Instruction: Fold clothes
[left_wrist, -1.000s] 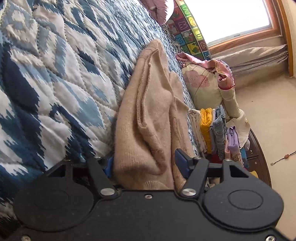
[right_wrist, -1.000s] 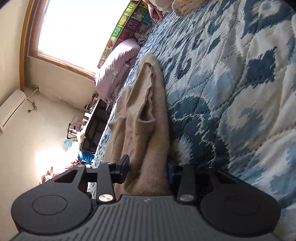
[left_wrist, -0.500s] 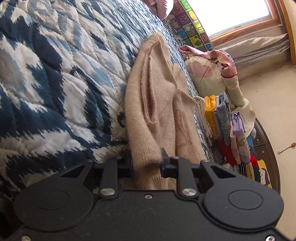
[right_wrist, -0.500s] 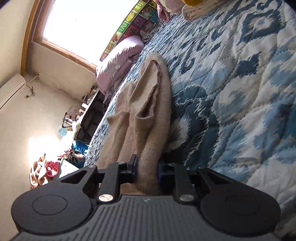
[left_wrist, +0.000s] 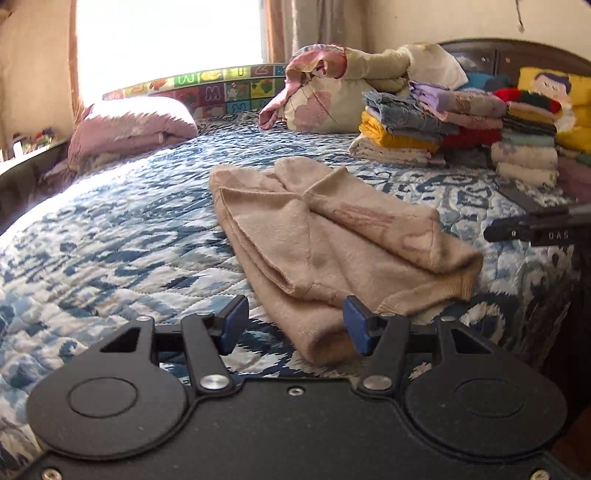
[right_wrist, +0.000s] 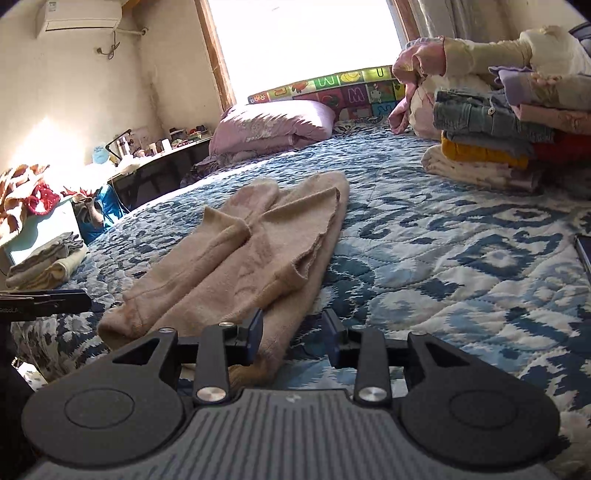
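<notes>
A beige knit sweater (left_wrist: 325, 236) lies on the blue and white quilt (left_wrist: 110, 243), folded into a long narrow strip with its sleeves laid over it. It also shows in the right wrist view (right_wrist: 258, 254). My left gripper (left_wrist: 295, 325) is open at the sweater's near end, jaws on either side of the hem, holding nothing. My right gripper (right_wrist: 293, 334) is open at the near edge of the same sweater, holding nothing. The right gripper's body (left_wrist: 535, 229) shows at the right edge of the left wrist view.
Stacks of folded clothes (left_wrist: 443, 125) stand at the far right of the bed, near a dark headboard (left_wrist: 517, 55). A lilac pillow (right_wrist: 273, 125) and a colourful letter mat (right_wrist: 332, 88) lie under the window. A cluttered side table (right_wrist: 155, 155) stands to the left.
Both grippers were shut on the sweater's end half a second ago. They have now let go and opened, and both views have rolled level. The sweater lies flat on the quilt.
</notes>
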